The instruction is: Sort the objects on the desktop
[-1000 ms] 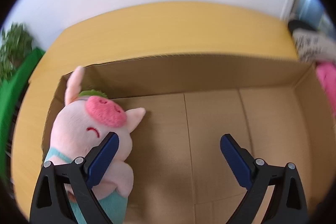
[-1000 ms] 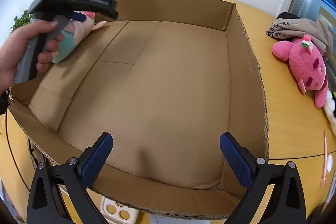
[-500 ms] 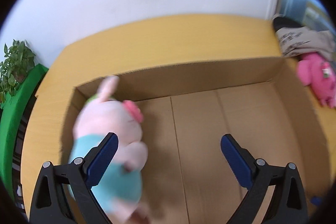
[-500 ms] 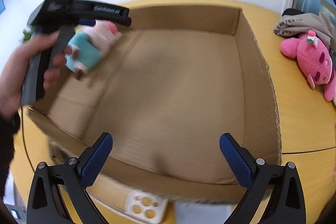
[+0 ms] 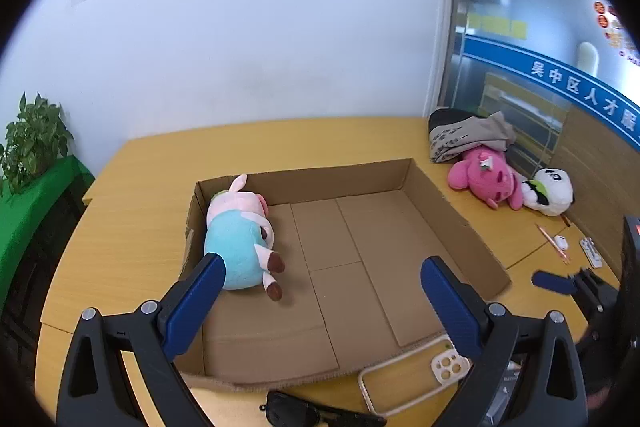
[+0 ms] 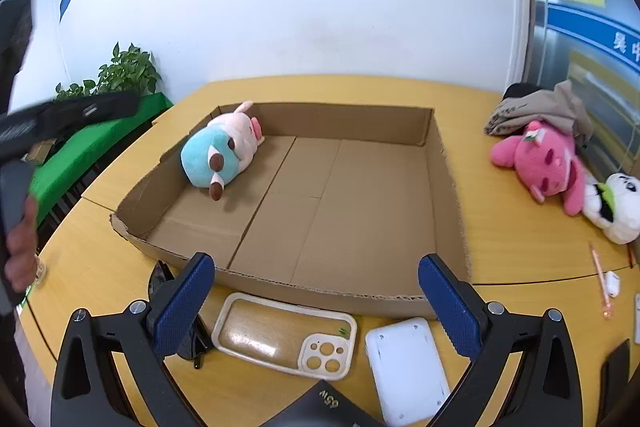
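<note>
A pig plush (image 5: 240, 235) (image 6: 220, 155) in a teal outfit lies on its side in the far left corner of the shallow cardboard box (image 5: 460, 223) (image 6: 444, 179). My left gripper (image 5: 320, 303) is open and empty, held back above the box's near left edge. Over the desk in front of the box, my right gripper (image 6: 316, 303) also stands open and holds nothing. A pink plush (image 5: 486, 179) (image 6: 548, 163) and a white panda plush (image 5: 550, 191) (image 6: 616, 207) lie on the desk right of the box.
In front of the box lie a cream phone case (image 6: 284, 335), a white pad (image 6: 406, 367), black sunglasses (image 5: 304, 413) and a dark book (image 6: 320, 407). A pen (image 6: 598, 279) and crumpled clothing (image 6: 540, 111) are at the right. A hand (image 6: 20, 251) holds the left tool.
My left gripper let the pig plush drop into the box's left corner and pulled back and up. My right gripper also drew back from the box, out over the desk.
</note>
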The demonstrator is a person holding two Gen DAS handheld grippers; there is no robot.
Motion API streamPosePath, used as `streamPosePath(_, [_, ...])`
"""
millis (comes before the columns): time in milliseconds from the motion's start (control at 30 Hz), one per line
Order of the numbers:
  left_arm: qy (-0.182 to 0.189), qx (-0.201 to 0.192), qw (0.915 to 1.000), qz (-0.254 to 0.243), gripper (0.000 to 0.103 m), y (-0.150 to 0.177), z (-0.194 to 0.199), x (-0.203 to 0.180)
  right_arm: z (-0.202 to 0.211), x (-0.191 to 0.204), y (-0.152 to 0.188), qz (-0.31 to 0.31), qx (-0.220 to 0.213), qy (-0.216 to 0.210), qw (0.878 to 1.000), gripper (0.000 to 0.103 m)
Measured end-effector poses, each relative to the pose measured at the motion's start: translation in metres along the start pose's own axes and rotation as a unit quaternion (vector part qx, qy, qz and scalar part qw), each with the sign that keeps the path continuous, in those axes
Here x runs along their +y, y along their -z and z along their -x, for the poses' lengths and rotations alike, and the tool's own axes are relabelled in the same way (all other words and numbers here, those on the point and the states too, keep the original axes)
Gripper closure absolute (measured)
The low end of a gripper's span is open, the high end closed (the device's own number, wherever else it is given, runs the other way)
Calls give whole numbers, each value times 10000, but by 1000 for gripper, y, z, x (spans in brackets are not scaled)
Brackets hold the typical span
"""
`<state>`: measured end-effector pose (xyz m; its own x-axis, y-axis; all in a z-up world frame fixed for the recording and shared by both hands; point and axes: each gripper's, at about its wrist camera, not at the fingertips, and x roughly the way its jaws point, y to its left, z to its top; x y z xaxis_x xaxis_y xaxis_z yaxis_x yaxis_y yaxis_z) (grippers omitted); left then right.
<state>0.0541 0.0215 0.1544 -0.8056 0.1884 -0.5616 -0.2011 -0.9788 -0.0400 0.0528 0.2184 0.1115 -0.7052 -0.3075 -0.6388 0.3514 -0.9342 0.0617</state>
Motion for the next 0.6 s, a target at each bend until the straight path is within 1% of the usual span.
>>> streamPosePath(100, [-25, -116, 9999, 13, 4, 7, 16, -3, 9, 5, 2, 20, -34, 35, 10000, 0])
streamPosePath(233, [-49, -183, 9998, 82, 4, 18, 26, -9, 15, 11, 6, 75, -46, 38, 10000, 0])
streamPosePath(467, [102, -78, 9999, 108, 4, 30, 27, -8, 18, 14, 12, 104, -11, 27, 9999, 0])
streamPosePath(600, [219, 60, 9994, 264, 4, 36, 20, -1, 13, 16, 16, 132, 92, -79, 9998, 0])
